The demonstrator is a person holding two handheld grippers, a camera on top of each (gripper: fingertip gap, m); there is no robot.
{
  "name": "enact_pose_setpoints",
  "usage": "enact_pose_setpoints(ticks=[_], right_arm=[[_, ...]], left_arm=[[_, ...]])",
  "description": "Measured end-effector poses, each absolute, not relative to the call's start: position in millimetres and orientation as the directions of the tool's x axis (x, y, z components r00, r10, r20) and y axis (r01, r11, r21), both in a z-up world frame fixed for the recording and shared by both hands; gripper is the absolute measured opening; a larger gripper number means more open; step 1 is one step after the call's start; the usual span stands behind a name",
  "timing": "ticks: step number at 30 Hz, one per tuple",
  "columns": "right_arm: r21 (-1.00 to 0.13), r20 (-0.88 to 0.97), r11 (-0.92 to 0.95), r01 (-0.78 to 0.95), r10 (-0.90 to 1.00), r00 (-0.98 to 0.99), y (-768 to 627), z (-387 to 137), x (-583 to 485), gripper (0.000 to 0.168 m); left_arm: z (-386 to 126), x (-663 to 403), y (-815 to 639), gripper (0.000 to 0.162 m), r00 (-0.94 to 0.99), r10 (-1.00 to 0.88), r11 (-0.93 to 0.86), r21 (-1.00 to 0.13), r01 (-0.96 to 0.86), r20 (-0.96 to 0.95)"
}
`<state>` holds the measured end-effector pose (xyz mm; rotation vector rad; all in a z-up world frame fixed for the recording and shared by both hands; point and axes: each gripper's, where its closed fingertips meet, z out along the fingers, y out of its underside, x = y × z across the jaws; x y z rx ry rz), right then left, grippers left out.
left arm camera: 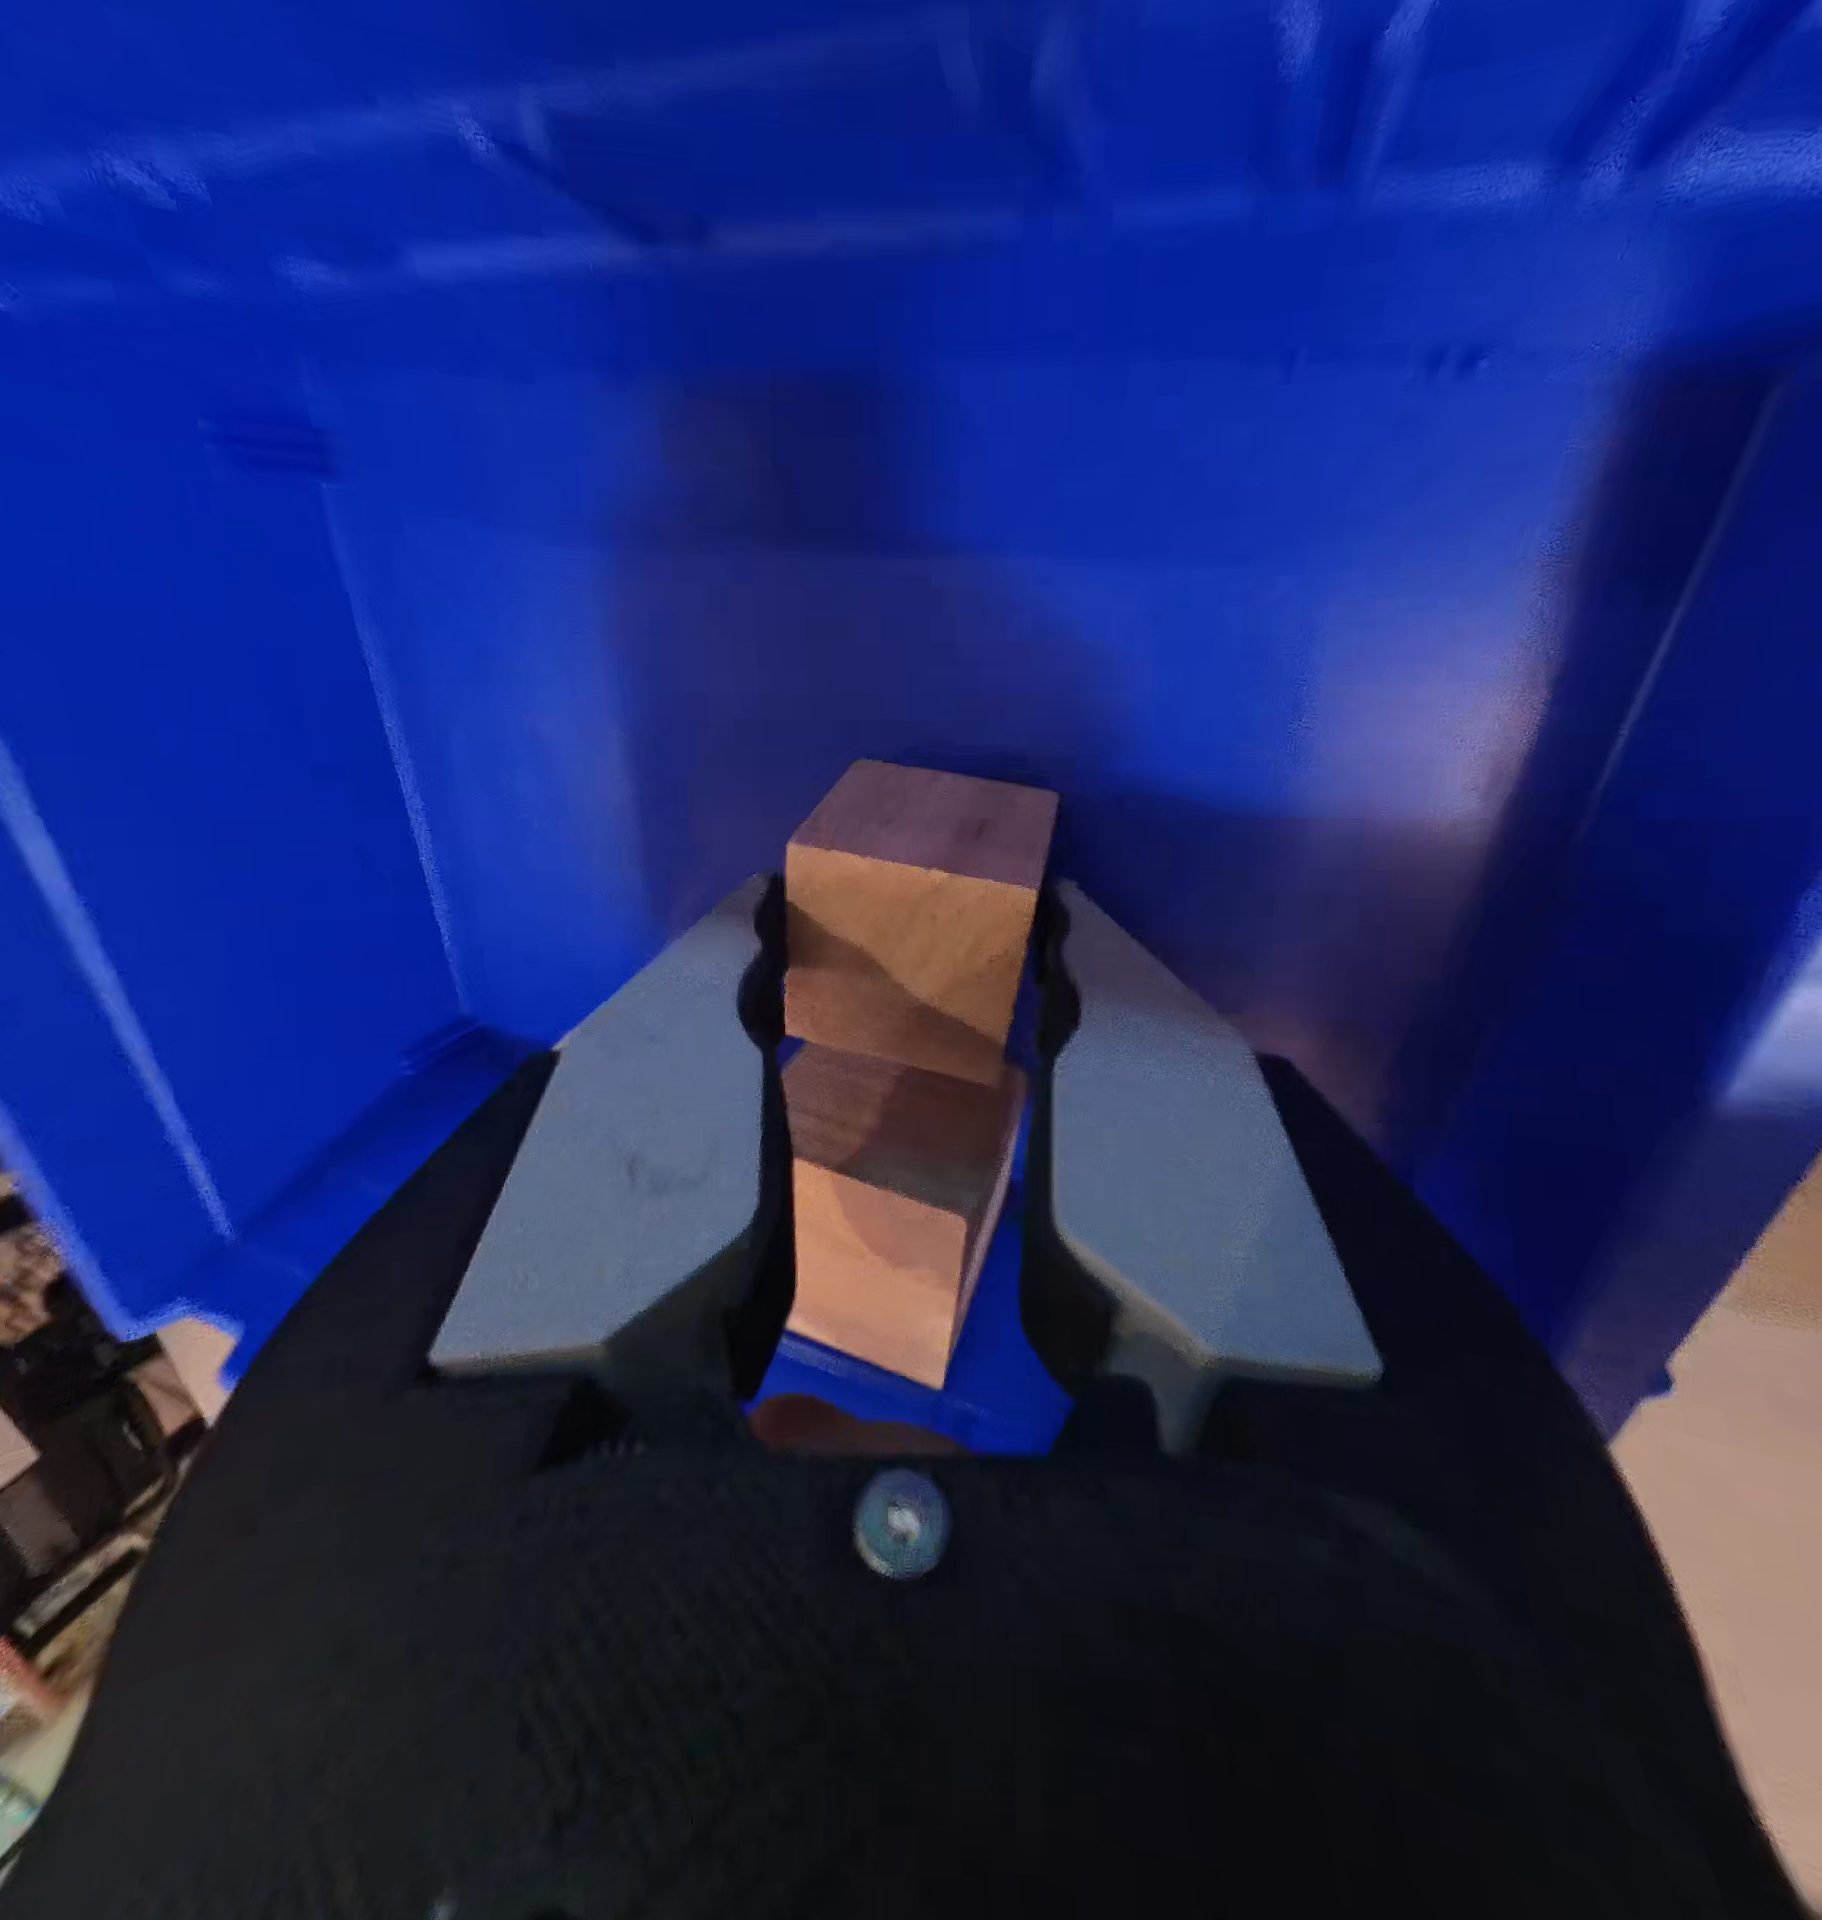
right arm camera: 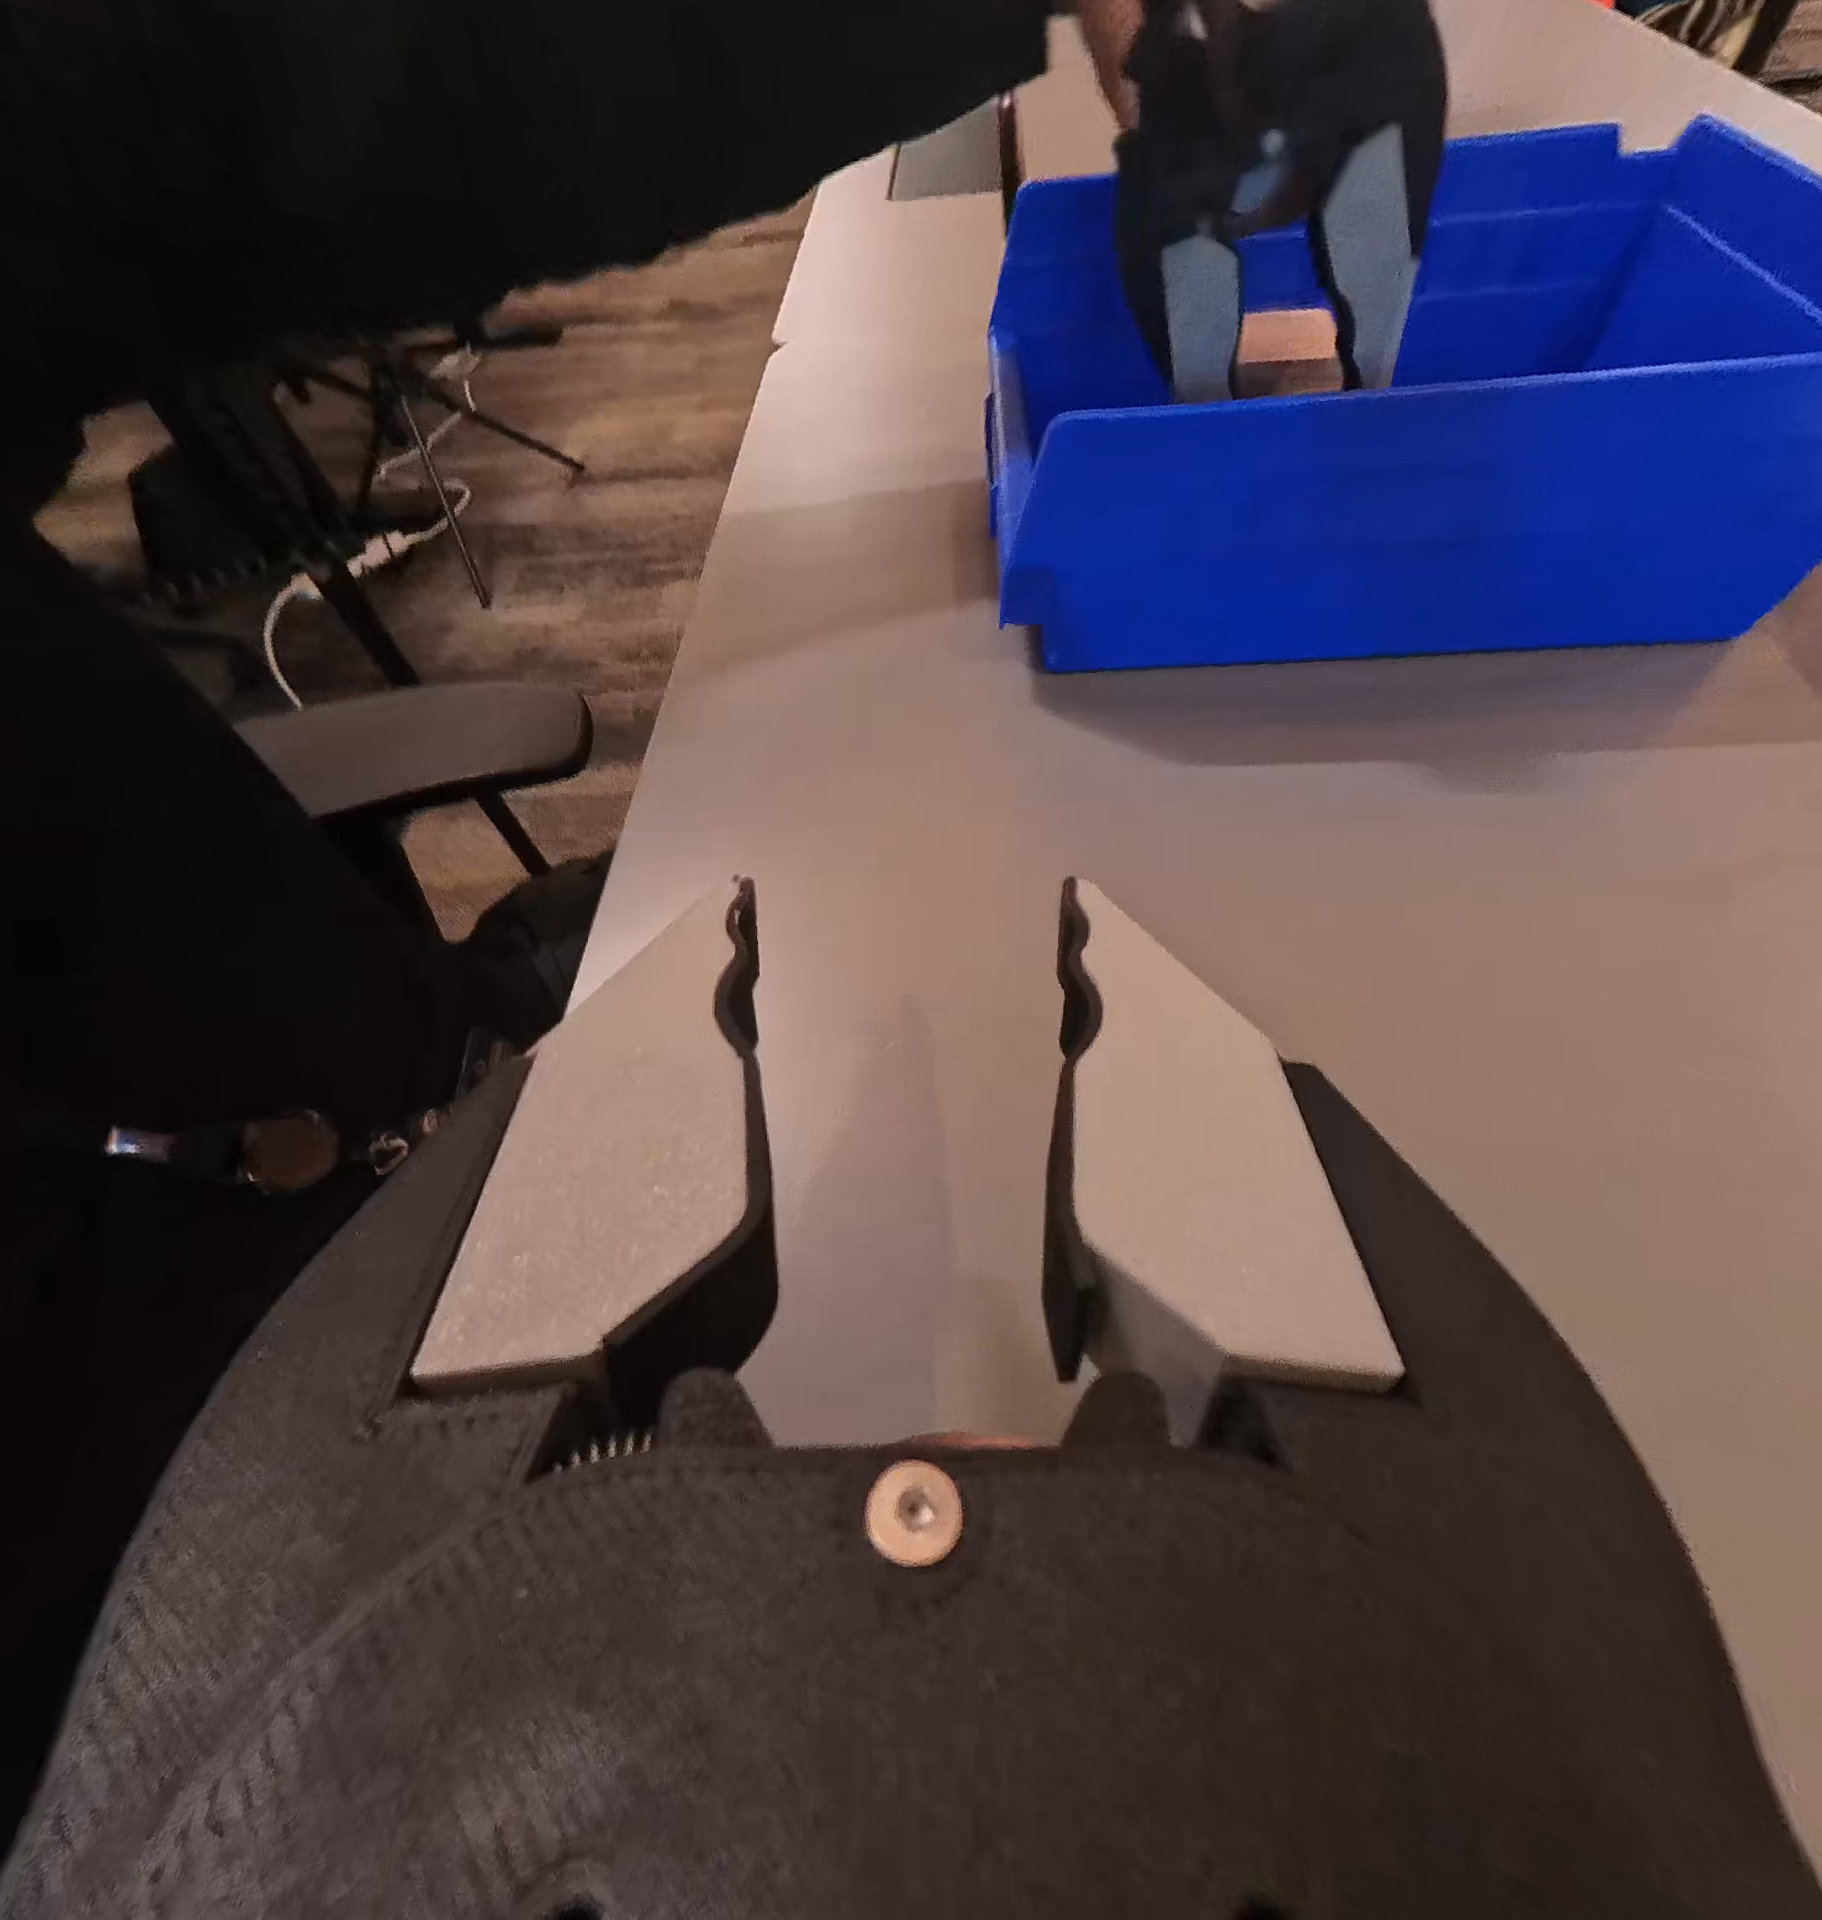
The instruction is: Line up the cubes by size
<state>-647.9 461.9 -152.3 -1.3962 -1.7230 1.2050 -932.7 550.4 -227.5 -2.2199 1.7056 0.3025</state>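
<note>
My left gripper (left arm camera: 912, 899) reaches into a blue plastic bin (left arm camera: 990, 520), its grey fingers pressed on both sides of a light wooden cube (left arm camera: 917, 935). A second wooden cube (left arm camera: 886, 1226) lies on the bin floor between the fingers, nearer the camera, and part of another wooden piece (left arm camera: 834, 1418) shows below it. In the right wrist view the left gripper (right arm camera: 1281, 384) stands in the bin (right arm camera: 1406, 520) with the cube (right arm camera: 1286, 358) between its tips. My right gripper (right arm camera: 907, 904) is open and empty over the grey table (right arm camera: 1198, 883), well short of the bin.
The table's left edge runs diagonally just left of my right gripper. Beyond it are a chair (right arm camera: 429, 738), a wood floor with cables (right arm camera: 367, 561) and a person in dark clothing (right arm camera: 159, 883). The bin's front wall faces my right gripper.
</note>
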Motion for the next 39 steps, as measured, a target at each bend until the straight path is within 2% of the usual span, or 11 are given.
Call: enact_pose_setpoints(ticks=[3, 6, 10, 14, 19, 23, 26, 35, 39], right_arm=[[-0.921, -0.167, -0.064, 0.384, 0.956, -0.243, 466, -148, -652, 0.057], [-0.931, -0.246, -0.153, 0.33, 0.934, -0.26, 465, -138, -658, 0.059], [-0.922, -0.373, -0.3, 0.243, 0.855, -0.361, 452, -113, -669, 0.063], [-0.9, -0.432, -0.402, 0.166, 0.778, -0.457, 440, -91, -678, 0.065], [-0.871, -0.471, -0.467, 0.156, 0.698, -0.54, 422, -81, -687, 0.069], [-0.853, -0.493, -0.487, 0.186, 0.64, -0.589, 407, -79, -693, 0.072], [-0.839, -0.501, -0.51, 0.19, 0.589, -0.634, 402, -75, -692, 0.046], [-0.815, -0.563, -0.529, 0.237, 0.621, -0.546, 414, -96, -700, 0.045], [-0.823, -0.544, -0.534, 0.196, 0.64, -0.542, 420, -89, -695, 0.045]], left_arm=[[-189, -902, 554, 0.047, 0.308, -0.822, -0.158, -0.327, -0.932, -0.48], [-138, -854, 541, 0.047, 0.339, -0.72, 0.022, -0.509, -0.861, -0.606], [-86, -772, 493, 0.046, 0.351, -0.63, 0.313, -0.64, -0.702, -0.693], [-77, -710, 451, 0.046, 0.322, -0.579, 0.478, -0.632, -0.611, -0.749], [-72, -673, 428, 0.046, 0.373, -0.543, 0.559, -0.655, -0.508, -0.753], [-73, -663, 425, 0.046, 0.392, -0.54, 0.565, -0.665, -0.487, -0.745], [-78, -661, 429, 0.046, 0.397, -0.533, 0.56, -0.664, -0.496, -0.747], [-98, -670, 440, 0.045, 0.428, -0.56, 0.501, -0.701, -0.507, -0.71], [-95, -683, 439, 0.04, 0.487, -0.514, 0.494, -0.708, -0.505, -0.706]])
